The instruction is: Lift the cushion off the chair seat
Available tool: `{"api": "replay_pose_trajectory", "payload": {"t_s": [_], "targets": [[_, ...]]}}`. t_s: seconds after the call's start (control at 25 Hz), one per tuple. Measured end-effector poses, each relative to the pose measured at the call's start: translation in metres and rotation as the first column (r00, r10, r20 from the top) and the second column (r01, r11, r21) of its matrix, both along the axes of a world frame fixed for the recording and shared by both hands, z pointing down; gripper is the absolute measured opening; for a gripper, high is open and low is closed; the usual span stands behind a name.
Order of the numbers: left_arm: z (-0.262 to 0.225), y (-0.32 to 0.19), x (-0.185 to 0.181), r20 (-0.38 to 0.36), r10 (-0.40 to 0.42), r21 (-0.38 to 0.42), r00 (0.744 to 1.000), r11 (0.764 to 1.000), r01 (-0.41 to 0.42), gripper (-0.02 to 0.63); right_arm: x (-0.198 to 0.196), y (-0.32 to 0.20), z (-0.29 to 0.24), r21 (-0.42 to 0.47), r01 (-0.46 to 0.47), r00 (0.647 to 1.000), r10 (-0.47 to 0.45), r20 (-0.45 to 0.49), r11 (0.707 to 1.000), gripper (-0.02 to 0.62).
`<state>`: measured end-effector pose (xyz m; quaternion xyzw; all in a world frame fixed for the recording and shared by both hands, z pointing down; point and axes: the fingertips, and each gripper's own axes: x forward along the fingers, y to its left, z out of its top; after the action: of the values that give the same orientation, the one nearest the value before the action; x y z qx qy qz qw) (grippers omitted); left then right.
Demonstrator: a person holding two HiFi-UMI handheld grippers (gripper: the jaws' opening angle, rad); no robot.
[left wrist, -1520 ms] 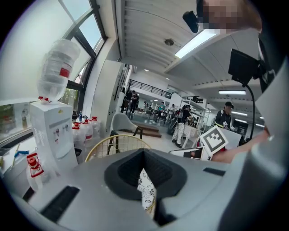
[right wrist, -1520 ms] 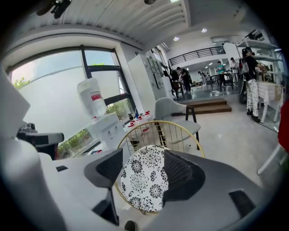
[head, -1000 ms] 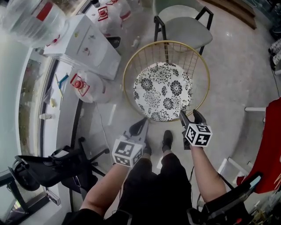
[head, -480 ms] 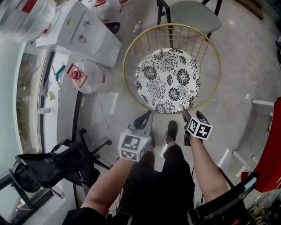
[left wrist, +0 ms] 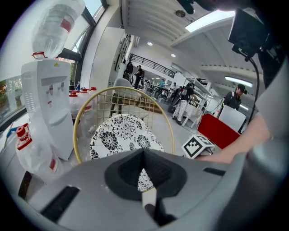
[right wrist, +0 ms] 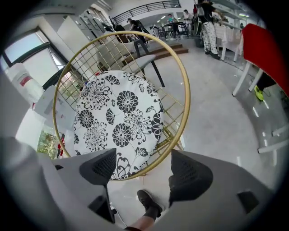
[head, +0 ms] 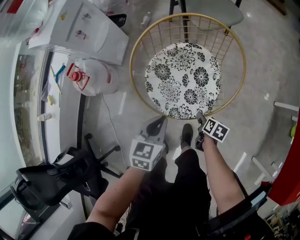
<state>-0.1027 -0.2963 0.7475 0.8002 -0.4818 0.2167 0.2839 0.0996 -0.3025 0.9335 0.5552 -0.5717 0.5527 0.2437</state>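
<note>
A round white cushion with black flowers (head: 184,79) lies on the seat of a gold wire chair (head: 131,65). In the head view my left gripper (head: 157,125) hangs just short of the chair's near rim, apart from it, its jaws together and empty. My right gripper (head: 201,117) is at the near right of the rim. In the right gripper view the cushion (right wrist: 117,122) and the rim (right wrist: 186,90) lie beyond my right gripper (right wrist: 143,169), whose jaws are opening with nothing between them. The left gripper view shows the cushion (left wrist: 122,135) past my left gripper (left wrist: 143,153).
A white water dispenser (head: 84,28) and a water bottle (head: 91,77) stand left of the chair. A black office chair (head: 56,180) is at the lower left. A grey chair (head: 211,7) stands behind. The person's shoe (head: 186,136) is by the rim.
Both grippers have sunk toward the chair's near rim. The right gripper has rolled and its jaws stand wider. The chair fills more of the head view.
</note>
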Motion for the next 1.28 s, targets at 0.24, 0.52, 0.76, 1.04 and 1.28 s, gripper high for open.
{"api": "replay_pose_trajectory", "payload": {"t_s": [0.24,0.52,0.76,1.04,1.28], "targets": [[0.022,-0.008,-0.003,0.003,0.009,-0.019,1.0,1.0,-0.009,0.006,0.003,-0.001,0.032,-0.06,-0.075,0.997,0.074,-0.015,0.995,0.38],[0.036,-0.013,-0.005,-0.003,0.005,-0.038,1.0,0.999,-0.005,0.006,0.002,-0.004,0.057,-0.102,-0.148,0.989,0.148,-0.013,0.984,0.403],[0.042,-0.008,-0.005,-0.008,0.012,-0.042,1.0,0.999,-0.013,0.006,0.009,0.0,0.075,-0.117,-0.196,0.98,0.191,-0.05,0.974,0.403],[0.045,-0.014,-0.002,-0.009,0.011,-0.064,1.0,0.998,-0.011,0.006,0.013,0.004,0.08,-0.153,-0.201,0.98,0.201,-0.019,0.968,0.4],[0.039,-0.022,-0.003,-0.046,-0.012,-0.082,0.999,0.997,0.008,0.006,0.007,-0.004,0.066,-0.137,-0.2,0.978,0.206,0.031,0.97,0.296]]}}
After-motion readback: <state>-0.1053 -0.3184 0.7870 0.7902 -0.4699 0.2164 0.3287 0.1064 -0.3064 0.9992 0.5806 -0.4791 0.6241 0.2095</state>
